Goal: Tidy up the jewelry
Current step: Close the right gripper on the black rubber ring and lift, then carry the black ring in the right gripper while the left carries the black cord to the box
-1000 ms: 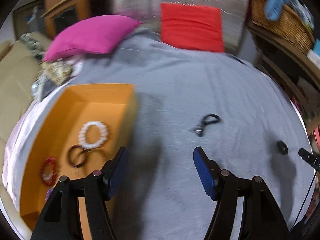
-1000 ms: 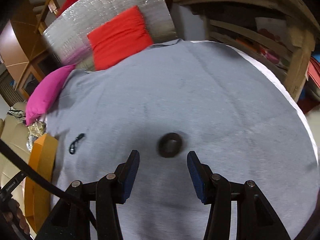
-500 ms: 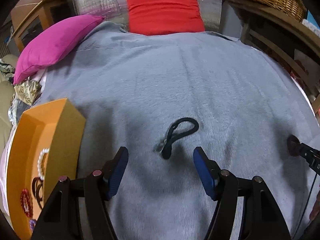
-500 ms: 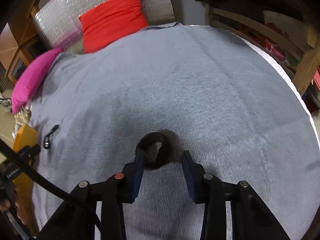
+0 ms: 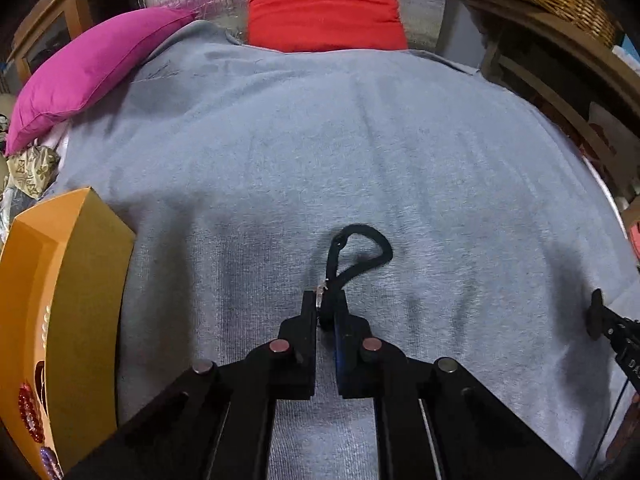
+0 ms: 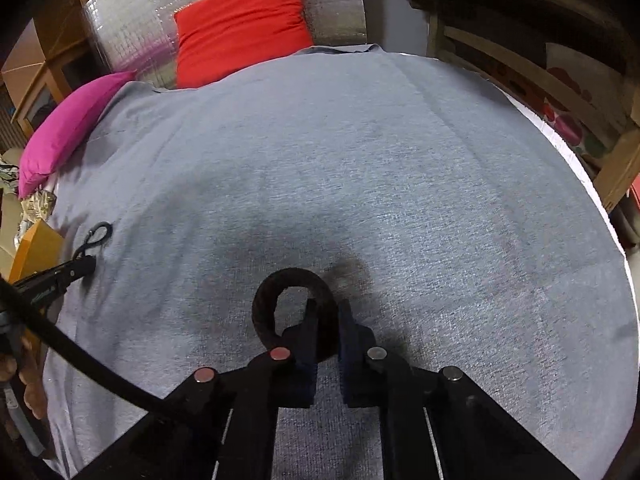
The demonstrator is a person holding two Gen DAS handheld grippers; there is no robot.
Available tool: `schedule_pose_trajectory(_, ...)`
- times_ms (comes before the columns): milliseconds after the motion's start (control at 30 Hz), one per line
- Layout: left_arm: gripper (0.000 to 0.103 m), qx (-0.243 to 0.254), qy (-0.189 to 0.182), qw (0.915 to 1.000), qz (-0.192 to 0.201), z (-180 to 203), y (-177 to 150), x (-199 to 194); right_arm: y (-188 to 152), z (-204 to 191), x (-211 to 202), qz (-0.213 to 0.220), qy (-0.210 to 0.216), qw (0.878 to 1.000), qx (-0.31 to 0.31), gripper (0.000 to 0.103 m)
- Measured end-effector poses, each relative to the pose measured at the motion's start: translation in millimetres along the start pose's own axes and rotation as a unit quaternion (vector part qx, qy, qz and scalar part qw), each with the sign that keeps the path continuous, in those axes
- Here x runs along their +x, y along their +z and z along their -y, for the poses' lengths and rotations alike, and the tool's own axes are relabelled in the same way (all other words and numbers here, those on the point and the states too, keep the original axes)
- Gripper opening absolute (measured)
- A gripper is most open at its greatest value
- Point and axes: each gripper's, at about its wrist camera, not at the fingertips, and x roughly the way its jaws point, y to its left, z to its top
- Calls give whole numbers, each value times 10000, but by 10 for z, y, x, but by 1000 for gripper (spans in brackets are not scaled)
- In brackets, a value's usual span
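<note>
Your left gripper [image 5: 327,306] is pinched on the near end of one black cord bracelet [image 5: 360,252], whose loop lies just ahead on the grey blanket [image 5: 400,152]. Your right gripper [image 6: 328,312] clamps one dark ring-shaped band [image 6: 276,292], its loop ahead and left. One orange box [image 5: 80,280] sits left, several bracelets inside.

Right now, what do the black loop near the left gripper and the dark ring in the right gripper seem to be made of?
The black loop looks like soft braided cord, matte, with a small shiny clasp at its near end that may be metal. The dark ring looks thick and dull, fuzzy at its edge, perhaps fabric or velvet over elastic; the pictures leave this open.
</note>
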Motion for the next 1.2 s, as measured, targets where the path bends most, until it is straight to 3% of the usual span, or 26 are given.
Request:
schedule_pose_trajectory(400, 7, -58, -405, 9981, 463, -11, -260, -666, -152, -23, -442, 313, 224, 9992, 117, 8)
schedule_pose_trajectory(1200, 7, -431, -274, 9949, 874, -354, -909, -1573, -529, -823, -1114, 585, 766, 9946, -391, 8)
